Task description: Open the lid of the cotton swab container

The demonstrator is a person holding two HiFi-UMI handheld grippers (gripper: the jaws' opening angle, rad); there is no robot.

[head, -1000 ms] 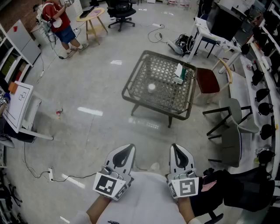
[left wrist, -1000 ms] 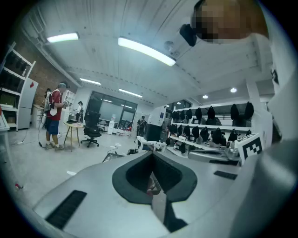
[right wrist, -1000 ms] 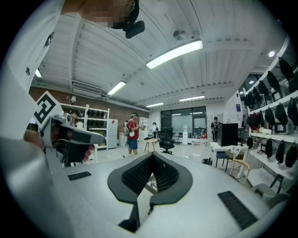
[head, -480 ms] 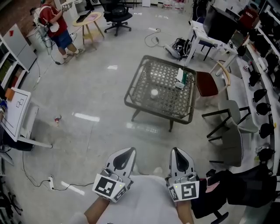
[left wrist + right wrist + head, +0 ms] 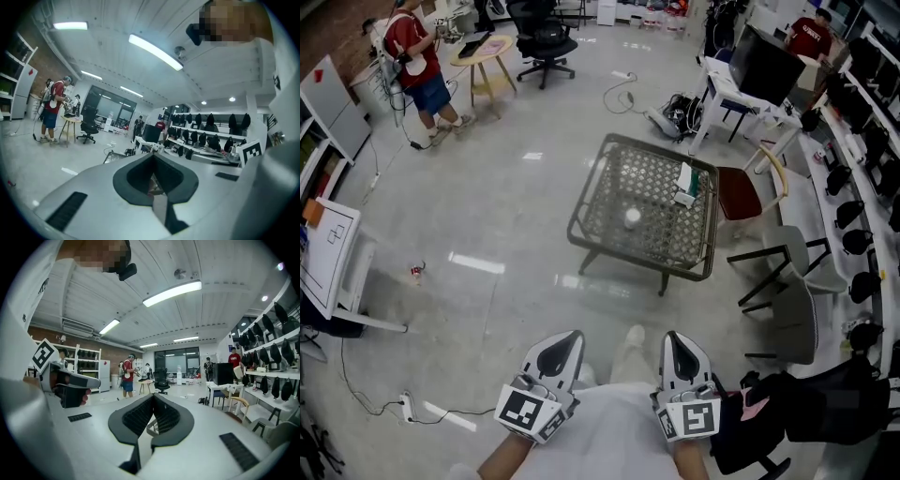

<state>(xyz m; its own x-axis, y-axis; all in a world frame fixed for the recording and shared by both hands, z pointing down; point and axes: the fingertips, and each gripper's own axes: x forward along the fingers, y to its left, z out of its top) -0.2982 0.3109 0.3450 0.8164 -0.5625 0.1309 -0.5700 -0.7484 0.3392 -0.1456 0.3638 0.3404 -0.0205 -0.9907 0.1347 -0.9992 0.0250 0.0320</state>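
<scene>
The left gripper (image 5: 563, 338) is held low, jaws pressed together and empty. Well ahead, a small white round container (image 5: 632, 216) is seen on the mesh table (image 5: 592, 223). The right gripper (image 5: 676, 340) is likewise closed and empty.

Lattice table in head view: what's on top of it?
On the lattice table: a small white round container near the middle and a green-and-white box by its right rim. The container is too small to tell how its lid sits.
</scene>
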